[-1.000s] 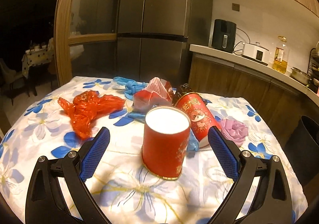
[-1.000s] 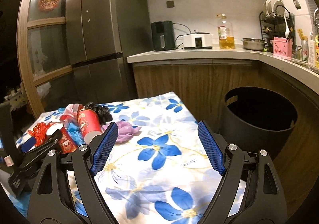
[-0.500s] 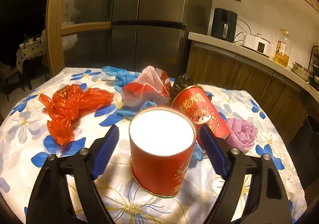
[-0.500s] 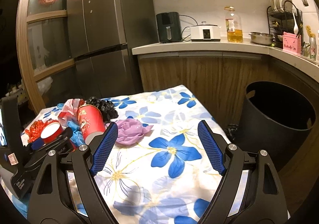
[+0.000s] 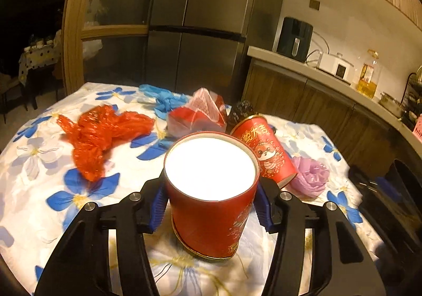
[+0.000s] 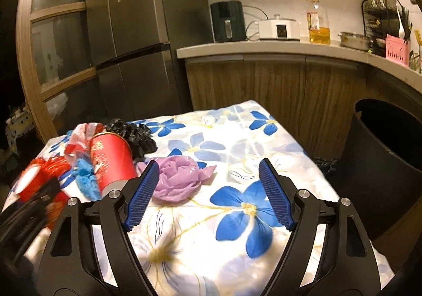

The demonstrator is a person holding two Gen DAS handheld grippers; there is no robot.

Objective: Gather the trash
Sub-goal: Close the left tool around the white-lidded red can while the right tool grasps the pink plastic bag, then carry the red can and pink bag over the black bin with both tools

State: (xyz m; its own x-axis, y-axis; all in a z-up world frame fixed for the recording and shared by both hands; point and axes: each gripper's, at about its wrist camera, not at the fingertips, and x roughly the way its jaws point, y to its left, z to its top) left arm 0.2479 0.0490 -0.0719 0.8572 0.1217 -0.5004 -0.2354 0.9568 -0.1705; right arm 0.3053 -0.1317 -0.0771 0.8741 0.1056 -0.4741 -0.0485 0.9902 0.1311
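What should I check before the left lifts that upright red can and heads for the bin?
1. Left gripper fingers on both sides of the upright red can: ok, blue pads sit against its walls.
2. Firm clamp: cannot tell; contact faces are hidden behind the can.
3. Can upright on the floral tablecloth: ok.
4. Neighbour clearance: not ok; the tipped red can lies close behind on the right.
5. Right gripper out of the way: ok, open and empty above the cloth, near the purple wad.
6. Black bin open: ok, at the table's right.
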